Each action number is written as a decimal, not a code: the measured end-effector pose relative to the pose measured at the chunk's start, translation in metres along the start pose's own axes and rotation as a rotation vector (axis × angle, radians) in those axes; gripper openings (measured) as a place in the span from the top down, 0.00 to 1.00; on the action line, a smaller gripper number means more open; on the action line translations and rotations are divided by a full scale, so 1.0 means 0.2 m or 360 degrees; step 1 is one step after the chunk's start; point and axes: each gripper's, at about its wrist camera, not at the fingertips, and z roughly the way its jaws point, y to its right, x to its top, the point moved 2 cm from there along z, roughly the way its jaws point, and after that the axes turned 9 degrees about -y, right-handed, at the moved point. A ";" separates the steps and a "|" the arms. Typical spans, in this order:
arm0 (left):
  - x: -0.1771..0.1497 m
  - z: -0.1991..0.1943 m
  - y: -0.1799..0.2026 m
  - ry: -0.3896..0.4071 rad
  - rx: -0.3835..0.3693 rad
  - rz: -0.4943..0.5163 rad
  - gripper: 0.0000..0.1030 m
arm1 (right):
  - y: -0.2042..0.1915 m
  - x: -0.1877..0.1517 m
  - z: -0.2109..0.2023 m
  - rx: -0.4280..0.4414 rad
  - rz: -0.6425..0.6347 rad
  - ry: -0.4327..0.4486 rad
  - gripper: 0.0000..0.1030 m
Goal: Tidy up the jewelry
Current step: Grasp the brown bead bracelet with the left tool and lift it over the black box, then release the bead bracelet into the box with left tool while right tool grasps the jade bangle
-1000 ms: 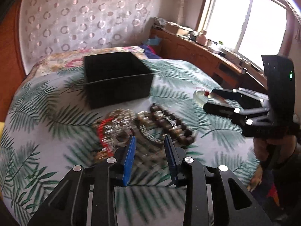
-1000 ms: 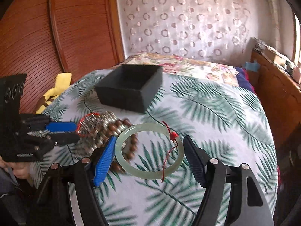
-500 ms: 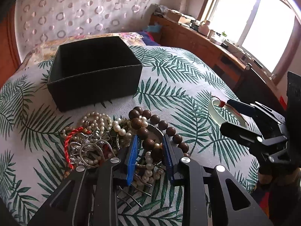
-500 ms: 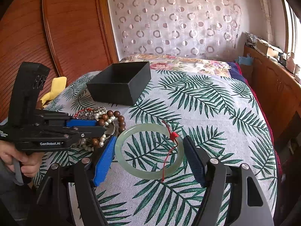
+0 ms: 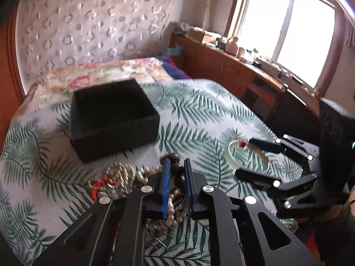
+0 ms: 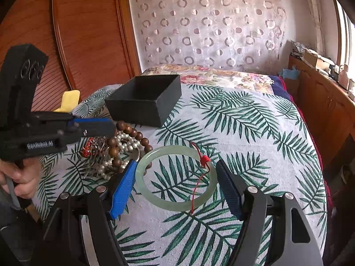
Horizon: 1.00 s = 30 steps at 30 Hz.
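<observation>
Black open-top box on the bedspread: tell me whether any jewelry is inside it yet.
No: in the right wrist view the black open-top box shows only a bare dark interior, while the heap of beads and pearls lies outside on the bedspread.

Palm-leaf bedspread (image 6: 244, 119); circle-print curtain (image 6: 210, 22); wooden cabinet (image 5: 233, 71); bright window (image 5: 288, 22).

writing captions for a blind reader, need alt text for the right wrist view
The right gripper sits open around a pale green bangle lying flat on a palm-leaf bedspread. To the left, the left gripper reaches over a heap of pearls and wooden beads, with an open black box behind.
</observation>
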 end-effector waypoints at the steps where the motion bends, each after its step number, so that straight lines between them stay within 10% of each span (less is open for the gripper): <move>1: 0.02 -0.02 0.00 0.0018 -0.0002 0.0001 0.89 | 0.00 0.01 0.00 0.0000 -0.0004 0.0006 0.28; 30: 0.49 -0.33 -0.18 0.0267 0.0227 0.0027 0.89 | -0.21 0.47 0.07 0.0024 -0.0184 0.0159 0.28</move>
